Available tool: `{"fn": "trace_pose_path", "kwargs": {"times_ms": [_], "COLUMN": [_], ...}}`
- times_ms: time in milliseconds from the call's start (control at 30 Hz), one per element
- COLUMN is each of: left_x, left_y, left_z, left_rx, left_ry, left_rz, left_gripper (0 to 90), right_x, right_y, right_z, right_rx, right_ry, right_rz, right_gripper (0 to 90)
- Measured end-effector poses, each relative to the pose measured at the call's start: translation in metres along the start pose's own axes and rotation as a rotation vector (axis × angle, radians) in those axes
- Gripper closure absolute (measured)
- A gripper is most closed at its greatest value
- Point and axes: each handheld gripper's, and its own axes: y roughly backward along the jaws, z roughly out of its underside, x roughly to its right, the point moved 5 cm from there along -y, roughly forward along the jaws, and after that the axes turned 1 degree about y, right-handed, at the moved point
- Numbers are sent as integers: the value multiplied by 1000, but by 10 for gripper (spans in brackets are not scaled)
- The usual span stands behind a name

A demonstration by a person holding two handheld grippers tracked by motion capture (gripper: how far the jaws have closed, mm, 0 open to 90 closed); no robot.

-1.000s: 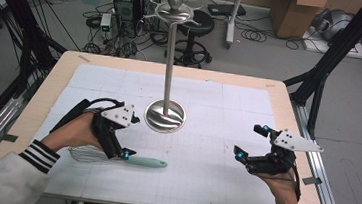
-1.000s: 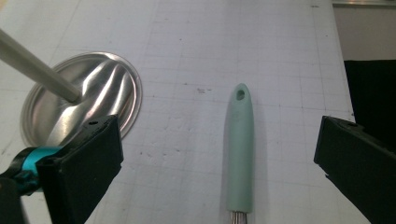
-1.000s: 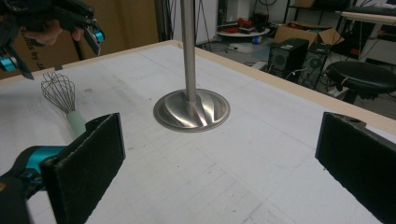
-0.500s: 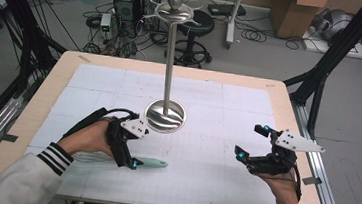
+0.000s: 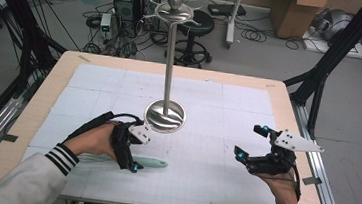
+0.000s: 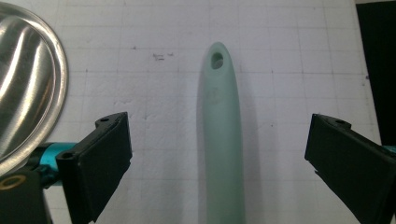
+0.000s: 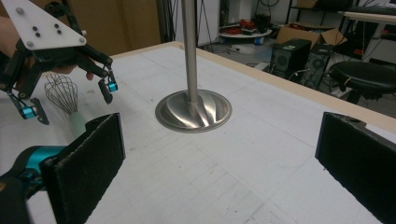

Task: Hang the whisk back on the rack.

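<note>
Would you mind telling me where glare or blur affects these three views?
High view: soft overall, with bright streaks on the stand's steel base. Left gripper view: the mint whisk handle is sharp at its hole, softer toward the bottom edge. Right gripper view: near jaws blurred, the wire whisk reasonably crisp.

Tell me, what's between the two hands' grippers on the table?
Just bare white mat. In the high view, nothing lies between the left gripper over the whisk and the right gripper; the stand sits farther back.
</note>
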Motion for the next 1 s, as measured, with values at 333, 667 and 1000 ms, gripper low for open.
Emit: {"fn": "trace_pose_path", "kwargs": {"times_ms": [333,667,1000], "left_x": [3,3,4], "left_y": [-14,-19,-24], "left_z": [5,8,11], "left_rx": [-75,-121,-175], "left_ry": [0,6,13], "left_rz": [17,26,22], "left_gripper": [144,285,431], "right_x": [0,-1,-1], "right_y": [0,1,2], "right_z": [-1,-1,-1], "right_rx": [1,2,2], "right_ry": [3,8,6], "right_rz": [3,0,2], "right_gripper": [3,2,2]}}
